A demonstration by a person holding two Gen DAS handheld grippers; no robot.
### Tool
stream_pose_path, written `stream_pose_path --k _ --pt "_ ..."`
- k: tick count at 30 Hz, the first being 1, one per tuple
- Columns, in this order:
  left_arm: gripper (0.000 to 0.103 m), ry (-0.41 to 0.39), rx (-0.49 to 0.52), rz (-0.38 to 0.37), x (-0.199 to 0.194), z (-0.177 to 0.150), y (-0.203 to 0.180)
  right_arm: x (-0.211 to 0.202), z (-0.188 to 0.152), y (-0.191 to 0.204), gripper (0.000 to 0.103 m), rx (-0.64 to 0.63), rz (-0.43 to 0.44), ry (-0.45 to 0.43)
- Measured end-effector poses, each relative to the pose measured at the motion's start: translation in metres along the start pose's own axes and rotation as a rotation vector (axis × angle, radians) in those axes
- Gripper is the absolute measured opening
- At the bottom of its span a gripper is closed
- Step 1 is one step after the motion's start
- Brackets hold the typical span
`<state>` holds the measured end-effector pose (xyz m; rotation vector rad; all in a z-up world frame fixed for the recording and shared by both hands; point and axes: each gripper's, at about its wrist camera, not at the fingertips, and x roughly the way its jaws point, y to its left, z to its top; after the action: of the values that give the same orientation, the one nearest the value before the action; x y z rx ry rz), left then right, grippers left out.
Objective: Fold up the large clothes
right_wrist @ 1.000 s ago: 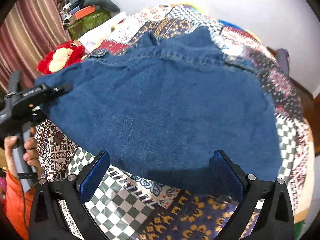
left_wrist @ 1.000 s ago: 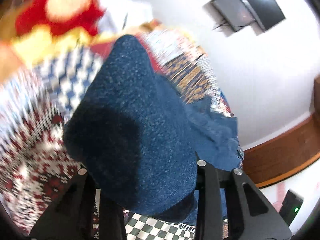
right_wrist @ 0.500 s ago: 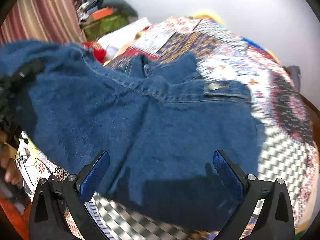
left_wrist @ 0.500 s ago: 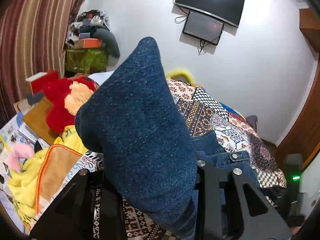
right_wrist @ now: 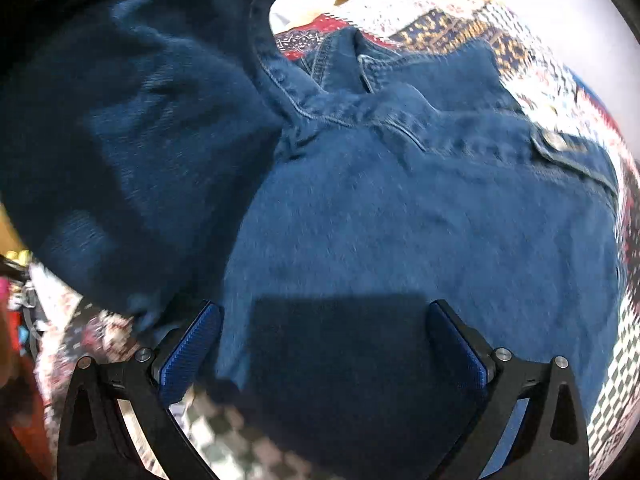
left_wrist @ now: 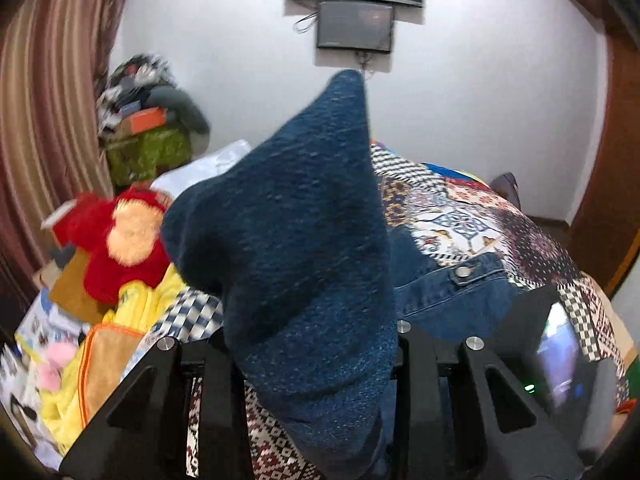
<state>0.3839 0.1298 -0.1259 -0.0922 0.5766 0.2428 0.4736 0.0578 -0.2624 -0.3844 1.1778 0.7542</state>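
Observation:
A dark blue denim jacket (right_wrist: 420, 200) lies spread on a patchwork bedspread (right_wrist: 440, 28). My left gripper (left_wrist: 316, 344) is shut on one corner of the jacket (left_wrist: 296, 240), which stands up as a thick peak and hides the fingertips. In the right wrist view that lifted part (right_wrist: 128, 140) hangs over the jacket's left side as a raised flap. My right gripper (right_wrist: 324, 312) is open and points down, close above the jacket's near hem. Its blue pads (right_wrist: 192, 340) are wide apart and grip nothing.
A red plush toy (left_wrist: 120, 240) and yellow cloths (left_wrist: 68, 400) lie left of the bed. A heap of boxes and clothes (left_wrist: 148, 136) stands by the striped curtain (left_wrist: 48, 100). Screens (left_wrist: 354, 4) hang on the far wall. A wooden frame (left_wrist: 600, 200) rises at right.
My left gripper has risen and rolled upright with the denim corner, carrying the flap over the jacket. My right gripper has sunk closer to the cloth, still open.

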Motion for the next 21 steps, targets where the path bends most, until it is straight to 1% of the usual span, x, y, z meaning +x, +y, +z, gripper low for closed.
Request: stream_pose_path --k 2,4,6,8,10,11,12,13,15,17,18,19,21 --pt "0.032 -0.021 0.046 -0.019 -0.003 0.006 -0.02 -0.021 -0.013 -0.02 0.103 0.068 0.037 -0.025" --pt "0.032 -0.034 0.079 -0.04 -0.004 0.012 -0.037 -0.047 -0.031 -0.045 0.103 0.144 0.024 -0.069" --pt "0.032 -0.047 0.113 -0.071 -0.006 0.015 -0.06 -0.069 -0.047 -0.067 0.103 0.197 -0.012 -0.099" --pt "0.032 -0.043 0.138 -0.113 -0.005 0.017 -0.078 -0.094 -0.067 -0.094 0.103 0.264 -0.05 -0.137" --pt "0.032 -0.019 0.155 -0.18 -0.002 0.017 -0.1 -0.115 -0.087 -0.118 0.103 0.332 -0.086 -0.16" --pt "0.032 0.002 0.165 -0.213 0.002 0.015 -0.112 -0.125 -0.097 -0.133 0.103 0.368 -0.12 -0.169" --pt "0.032 0.015 0.173 -0.232 0.004 0.013 -0.12 -0.133 -0.107 -0.142 0.103 0.391 -0.147 -0.177" --pt "0.032 0.042 0.188 -0.263 0.007 0.009 -0.131 -0.143 -0.118 -0.153 0.103 0.416 -0.174 -0.187" --pt "0.032 0.069 0.241 -0.292 0.009 -0.004 -0.152 -0.154 -0.131 -0.163 0.103 0.454 -0.188 -0.197" --pt "0.032 0.079 0.307 -0.287 0.009 -0.018 -0.169 -0.165 -0.148 -0.172 0.103 0.495 -0.195 -0.209" --pt "0.032 0.083 0.357 -0.279 0.008 -0.029 -0.178 -0.168 -0.154 -0.175 0.103 0.508 -0.196 -0.212" --pt "0.032 0.09 0.38 -0.282 0.006 -0.036 -0.181 -0.171 -0.161 -0.178 0.103 0.522 -0.198 -0.215" --pt "0.032 0.116 0.431 -0.309 0.003 -0.051 -0.189 -0.176 -0.169 -0.175 0.103 0.537 -0.2 -0.219"
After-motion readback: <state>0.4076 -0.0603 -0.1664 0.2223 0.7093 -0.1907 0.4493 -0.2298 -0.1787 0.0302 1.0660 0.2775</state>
